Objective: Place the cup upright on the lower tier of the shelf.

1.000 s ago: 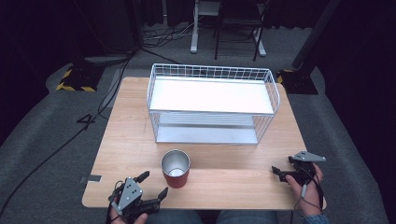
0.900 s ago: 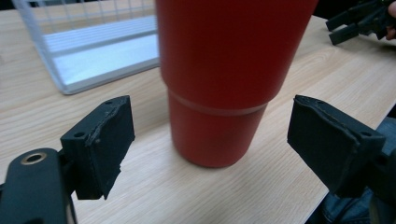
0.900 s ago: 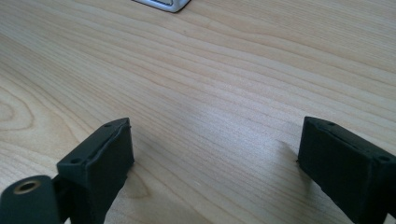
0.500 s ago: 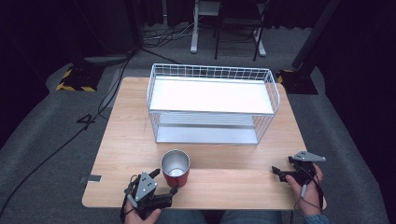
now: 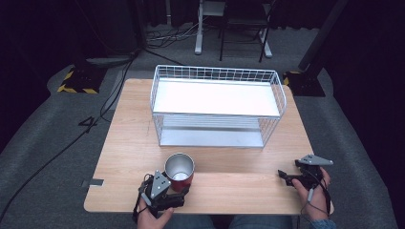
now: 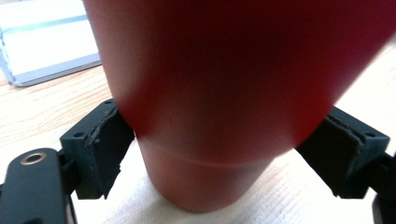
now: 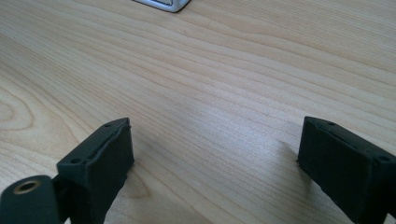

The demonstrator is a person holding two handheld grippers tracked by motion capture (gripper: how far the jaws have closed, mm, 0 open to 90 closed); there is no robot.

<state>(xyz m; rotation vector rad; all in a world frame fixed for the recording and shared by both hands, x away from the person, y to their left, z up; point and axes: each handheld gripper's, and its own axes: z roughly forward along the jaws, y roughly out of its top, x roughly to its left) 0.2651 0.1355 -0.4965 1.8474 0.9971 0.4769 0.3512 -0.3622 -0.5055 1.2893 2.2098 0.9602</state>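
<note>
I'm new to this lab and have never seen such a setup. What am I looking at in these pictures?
A person sits at a wooden table with a hand-held two-jaw gripper in each hand. The high view looks down from above; the two gripper views look along each gripper's own black jaws. On the table stand a white wire rack and a red cup. The left gripper has just been opening its jaws, and the cup stands between them; whether they press I cannot tell. The right gripper is open and holds nothing.

Grey carpet floor [image 5: 38, 157], black cables [image 5: 102, 112], dark surroundings, chair legs [image 5: 229, 43]
</note>
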